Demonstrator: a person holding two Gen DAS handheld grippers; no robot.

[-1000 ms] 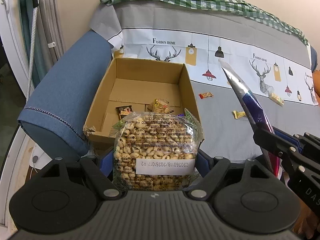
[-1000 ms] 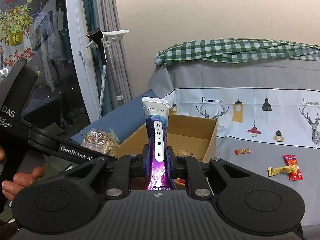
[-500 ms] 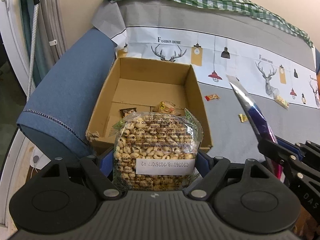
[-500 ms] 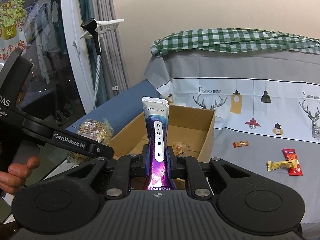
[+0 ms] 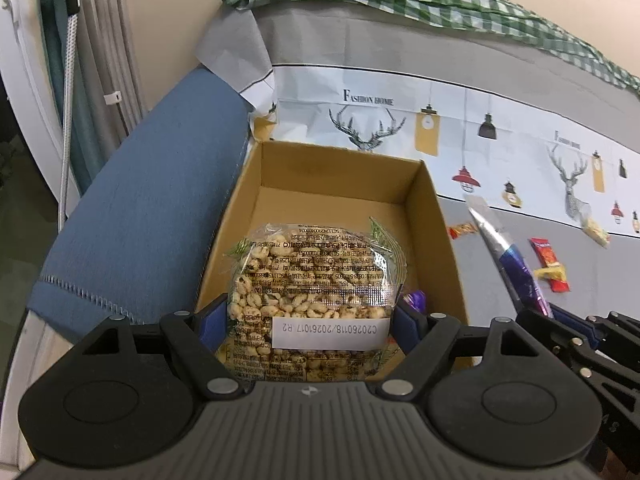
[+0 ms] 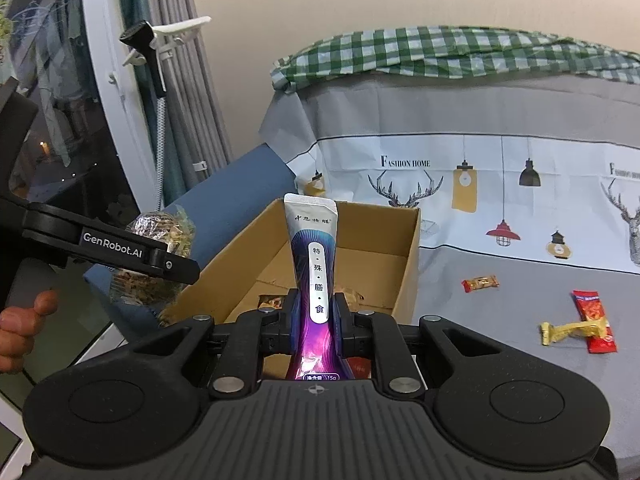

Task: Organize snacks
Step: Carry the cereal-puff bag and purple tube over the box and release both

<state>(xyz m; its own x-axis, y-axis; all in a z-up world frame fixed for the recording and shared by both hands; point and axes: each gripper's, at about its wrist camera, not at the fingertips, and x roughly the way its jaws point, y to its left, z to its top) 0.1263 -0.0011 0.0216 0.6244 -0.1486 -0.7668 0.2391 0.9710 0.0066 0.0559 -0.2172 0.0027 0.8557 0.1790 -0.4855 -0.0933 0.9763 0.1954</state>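
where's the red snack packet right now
In the right wrist view the red snack packet lies on the grey sofa cover, right of the cardboard box, touching a crumpled yellow wrapper.

Left wrist view: you look steeply down, close over the cardboard box.
Right wrist view: you look shallower, from the box's right, toward the sofa back.
Shared: box, deer-print cover, red packet.

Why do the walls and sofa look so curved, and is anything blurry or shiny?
Left wrist view: fisheye lens bends the sofa cover into an arc; the puffed snack bag shows small glints, its label sharp. Right wrist view: window frame bows; the purple sachet is crisp, glossy near its base; dark corners.
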